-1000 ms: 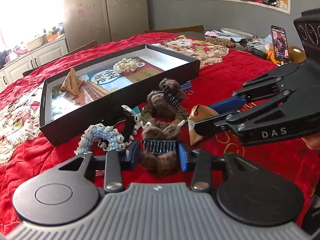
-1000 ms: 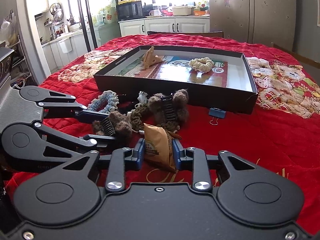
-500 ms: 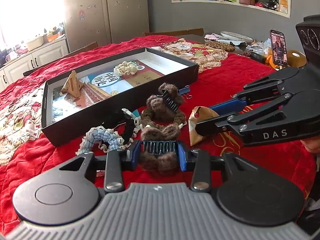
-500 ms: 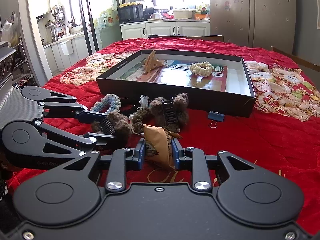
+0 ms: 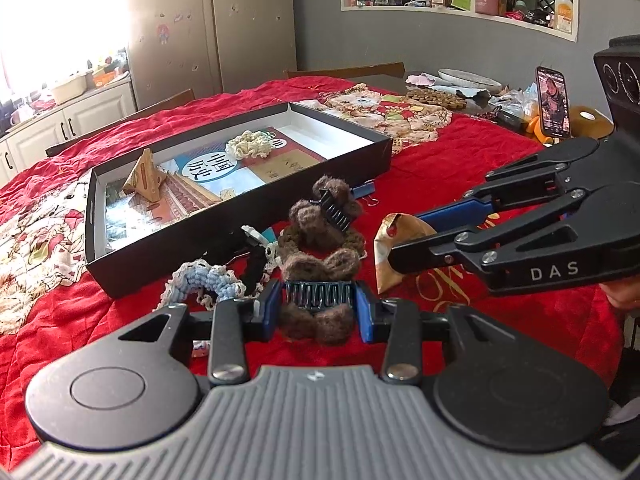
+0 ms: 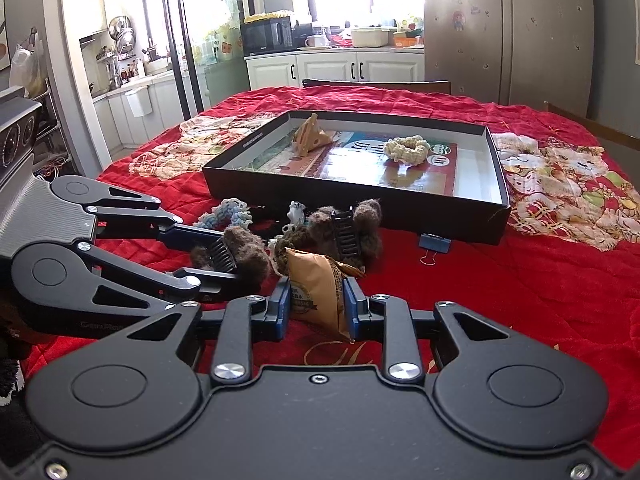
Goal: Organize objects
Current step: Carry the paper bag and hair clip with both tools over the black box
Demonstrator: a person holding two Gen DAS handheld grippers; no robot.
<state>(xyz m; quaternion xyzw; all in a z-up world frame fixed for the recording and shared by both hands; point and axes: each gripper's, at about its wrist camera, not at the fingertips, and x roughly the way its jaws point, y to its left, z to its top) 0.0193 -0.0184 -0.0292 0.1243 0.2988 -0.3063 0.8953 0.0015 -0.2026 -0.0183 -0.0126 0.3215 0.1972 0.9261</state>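
Both grippers have lifted slightly: left gripper (image 5: 318, 314) pinches clip (image 5: 318, 304), right gripper (image 6: 314, 306) pinches packet (image 6: 318, 294), box (image 6: 360, 192) next.

Both wrist cameras sit low and close behind their claws, converging from opposite sides on the black tray (image 5: 240, 216) (image 6: 352, 194).

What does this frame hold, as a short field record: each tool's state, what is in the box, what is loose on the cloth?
left tool: shut on brown clip, low over the cloth
right tool: shut on packet
box: open; holds cream scrunchie, wooden stand, printed sheet
loose on cloth: second brown clip, blue scrunchie, binder clip
task status: both held items not yet in the box
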